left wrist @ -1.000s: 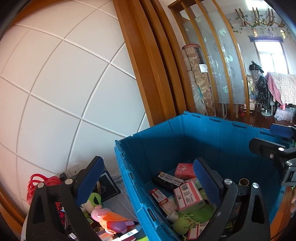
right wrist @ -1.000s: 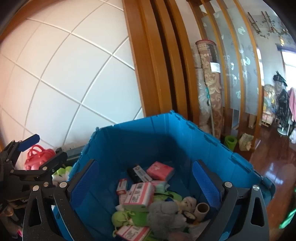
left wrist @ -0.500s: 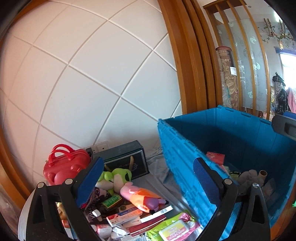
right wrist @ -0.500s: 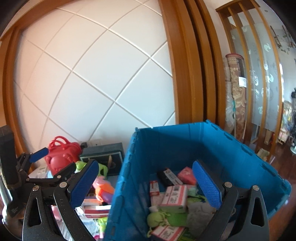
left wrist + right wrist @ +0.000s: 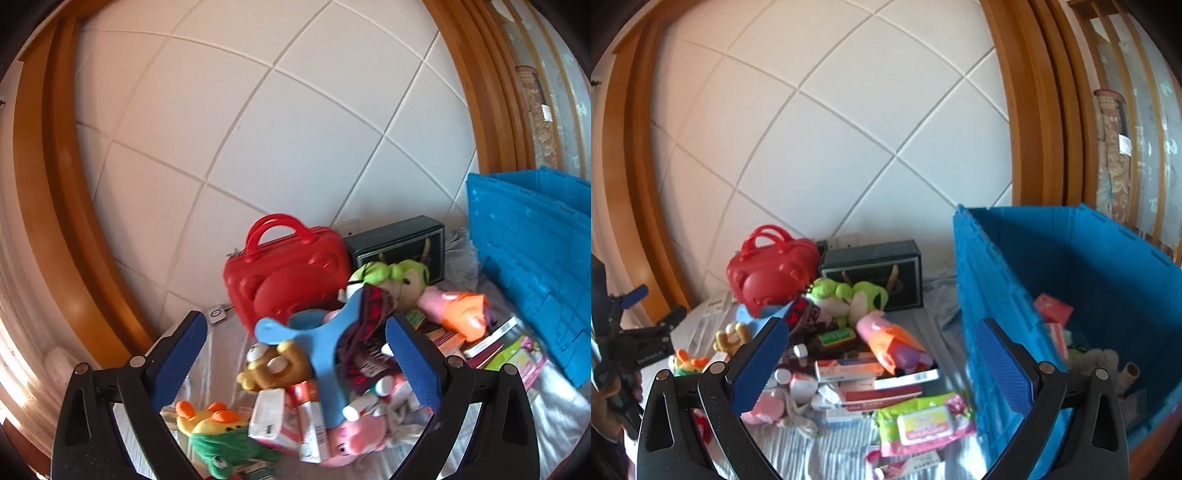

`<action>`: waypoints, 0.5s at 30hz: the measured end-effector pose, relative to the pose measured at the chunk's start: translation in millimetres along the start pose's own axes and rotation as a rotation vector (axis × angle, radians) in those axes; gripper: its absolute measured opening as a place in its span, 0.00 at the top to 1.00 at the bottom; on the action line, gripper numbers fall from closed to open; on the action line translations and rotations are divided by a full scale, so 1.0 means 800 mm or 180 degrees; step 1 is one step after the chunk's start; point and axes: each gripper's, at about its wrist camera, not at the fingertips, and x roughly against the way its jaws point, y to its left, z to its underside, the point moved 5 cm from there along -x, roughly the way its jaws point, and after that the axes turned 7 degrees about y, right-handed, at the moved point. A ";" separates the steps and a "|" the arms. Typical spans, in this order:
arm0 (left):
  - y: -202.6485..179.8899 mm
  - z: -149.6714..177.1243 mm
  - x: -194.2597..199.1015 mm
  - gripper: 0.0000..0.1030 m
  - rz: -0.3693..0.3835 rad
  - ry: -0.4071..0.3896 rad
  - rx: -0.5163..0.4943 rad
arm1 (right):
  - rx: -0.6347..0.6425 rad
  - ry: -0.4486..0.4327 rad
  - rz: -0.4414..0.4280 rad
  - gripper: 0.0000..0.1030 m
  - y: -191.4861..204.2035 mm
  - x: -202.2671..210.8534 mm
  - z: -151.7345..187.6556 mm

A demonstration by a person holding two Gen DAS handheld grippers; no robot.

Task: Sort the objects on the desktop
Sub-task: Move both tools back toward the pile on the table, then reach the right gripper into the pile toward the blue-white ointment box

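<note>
A pile of mixed objects lies on a pale cloth left of the blue crate (image 5: 997, 280). My left gripper (image 5: 297, 358) is open above the pile, with a blue plastic piece (image 5: 317, 339), a brown bear plush (image 5: 273, 365) and small cartons (image 5: 284, 417) between its fingers, untouched. My right gripper (image 5: 882, 369) is open too, hovering over a toothpaste box (image 5: 849, 369) and a green wipes pack (image 5: 923, 421); its right finger overlaps the crate's wall. In the right wrist view the left gripper (image 5: 653, 306) shows at far left, held by a hand (image 5: 613, 398).
A red toy case (image 5: 288, 273), a dark box (image 5: 399, 243) and a green plush (image 5: 391, 273) stand against the tiled wall. A pink-orange toy (image 5: 890, 339) lies mid-pile. The crate holds a pink box (image 5: 1052, 304), a grey plush (image 5: 1097, 362) and a cardboard tube (image 5: 1128, 371).
Both grippers have swung left, away from the crate's inside and over the pile. They stay open, with nothing taken hold of.
</note>
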 end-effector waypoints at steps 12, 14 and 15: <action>0.037 0.112 -0.055 0.04 0.0091 0.0403 0.0185 | 0.0431 0.0505 -0.0162 0.00 0.073 -0.098 0.051; 0.033 0.119 -0.064 0.04 0.0123 0.0422 0.0212 | 0.0452 0.0557 -0.0195 0.00 0.072 -0.113 0.049; 0.029 0.119 -0.069 0.04 0.0138 0.0408 0.0225 | 0.0461 0.0591 -0.0235 0.00 0.072 -0.120 0.049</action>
